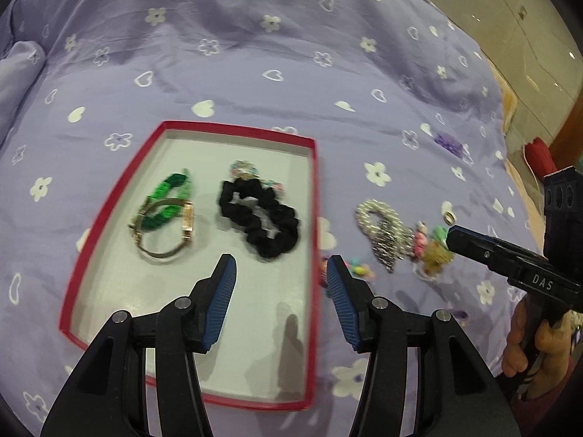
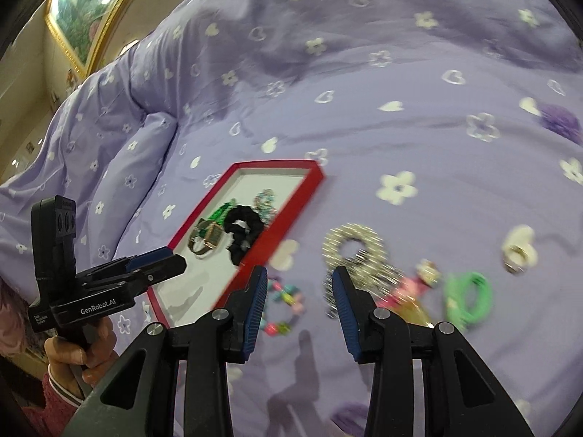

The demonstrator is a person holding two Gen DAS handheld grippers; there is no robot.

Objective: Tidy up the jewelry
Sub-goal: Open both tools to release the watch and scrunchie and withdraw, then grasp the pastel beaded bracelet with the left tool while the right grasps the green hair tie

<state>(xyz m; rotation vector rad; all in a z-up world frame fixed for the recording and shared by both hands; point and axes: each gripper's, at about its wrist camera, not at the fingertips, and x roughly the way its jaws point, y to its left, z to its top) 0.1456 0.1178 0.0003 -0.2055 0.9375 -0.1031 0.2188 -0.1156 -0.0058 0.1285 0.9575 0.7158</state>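
One bed cover, lilac w/ white flowers and hearts, filled both views and carried everything. One pillow lay at its left edge in the right-wrist view.

One tray, red rim, pale floor, sat on the cover. Inside, four pcs: one black scrunchie near the right wall; one green band at left; one watch w/ gold case lying over the green band, touching it; one pastel bead piece just behind the scrunchie, blurred, type unclear.

Outside the tray, right of it on the cover: one silver scrunchie; one green scrunchie further right; one pink-and-gold clump between those two, too blurred to tell pcs apart; one bead bracelet, multicolour, just beside the tray's right wall; one ring apart at far right. One purple item lay well back, another purple bit at the bottom edge, both unclear.

Two grippers. Left gripper hovered over the tray's near right part, jaws spread, nothing between the pads. Right gripper hovered over bare cover between bracelet and silver scrunchie, jaws spread, empty. Each was held by a hand on its grip.
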